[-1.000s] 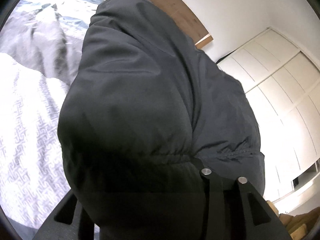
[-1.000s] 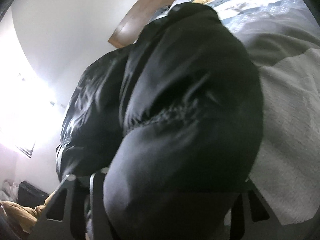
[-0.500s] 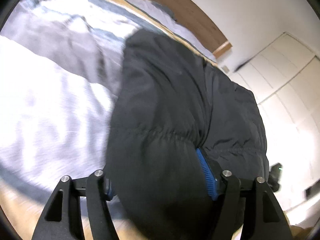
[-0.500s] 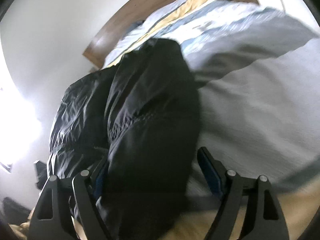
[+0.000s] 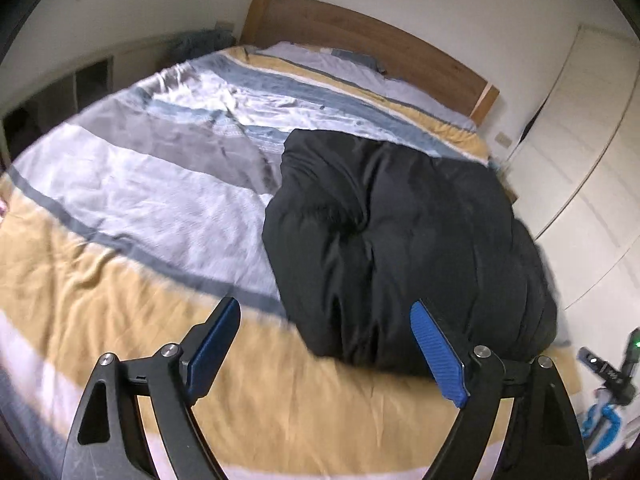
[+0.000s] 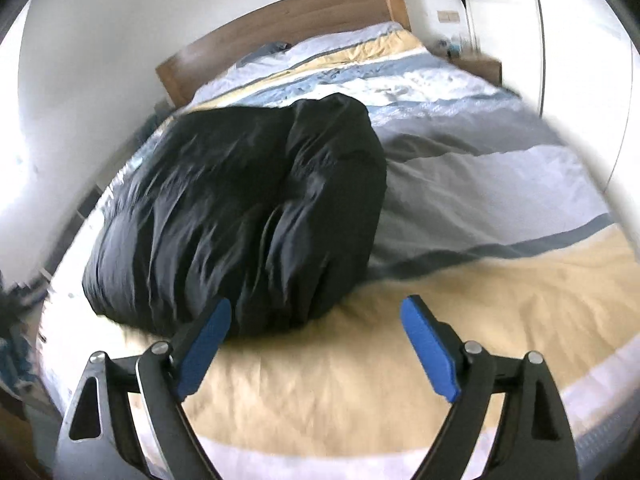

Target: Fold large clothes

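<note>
A puffy black jacket (image 5: 400,240) lies folded in a thick bundle on the striped bed (image 5: 120,280); in the right wrist view the jacket (image 6: 240,216) lies left of centre. My left gripper (image 5: 324,344) is open and empty, a little back from the bundle's near edge, with its right blue pad close to the fabric. My right gripper (image 6: 316,340) is open and empty, just in front of the bundle's near right corner, above the yellow stripe of the bed (image 6: 440,300).
A wooden headboard (image 5: 360,32) and pillows stand at the far end of the bed. White wardrobe doors (image 5: 580,160) stand at the bed's side. Low shelves (image 5: 60,92) line the far left wall. Small blue and black items (image 5: 608,400) lie on the floor.
Both grippers were shut on the black jacket and held it up. They lowered it onto the bed, opened, let go and drew back toward the foot of the bed.
</note>
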Action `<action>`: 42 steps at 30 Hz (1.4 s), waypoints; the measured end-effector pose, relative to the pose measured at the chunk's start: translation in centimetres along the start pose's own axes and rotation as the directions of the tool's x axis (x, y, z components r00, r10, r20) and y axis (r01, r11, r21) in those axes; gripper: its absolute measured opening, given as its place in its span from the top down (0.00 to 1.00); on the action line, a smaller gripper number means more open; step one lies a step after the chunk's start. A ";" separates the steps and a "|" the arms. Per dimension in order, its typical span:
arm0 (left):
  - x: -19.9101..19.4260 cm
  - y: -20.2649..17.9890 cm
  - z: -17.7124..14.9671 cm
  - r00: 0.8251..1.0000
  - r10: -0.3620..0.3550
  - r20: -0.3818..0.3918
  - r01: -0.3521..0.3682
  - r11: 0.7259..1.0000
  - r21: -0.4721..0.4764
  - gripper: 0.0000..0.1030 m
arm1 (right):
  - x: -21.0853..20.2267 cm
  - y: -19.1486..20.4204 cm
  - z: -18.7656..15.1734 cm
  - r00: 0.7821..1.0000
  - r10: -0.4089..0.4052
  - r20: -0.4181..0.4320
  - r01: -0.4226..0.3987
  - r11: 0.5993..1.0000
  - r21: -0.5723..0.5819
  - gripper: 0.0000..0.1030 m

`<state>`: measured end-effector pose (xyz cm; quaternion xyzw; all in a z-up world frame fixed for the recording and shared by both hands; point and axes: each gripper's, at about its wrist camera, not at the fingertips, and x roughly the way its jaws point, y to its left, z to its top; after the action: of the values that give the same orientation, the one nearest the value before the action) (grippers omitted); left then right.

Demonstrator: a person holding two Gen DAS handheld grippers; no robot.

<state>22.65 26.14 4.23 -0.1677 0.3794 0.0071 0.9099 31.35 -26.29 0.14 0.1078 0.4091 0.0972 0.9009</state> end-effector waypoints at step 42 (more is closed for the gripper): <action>-6.1 -10.0 -13.6 0.974 0.151 0.170 -0.176 0.974 0.142 0.02 | -9.9 9.9 -11.6 0.975 -0.102 0.195 0.132 0.980 -0.147 0.09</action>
<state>10.36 13.14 2.51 -0.0630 0.3181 0.0659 0.9437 15.27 -18.06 2.46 0.0198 0.3196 0.0655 0.9451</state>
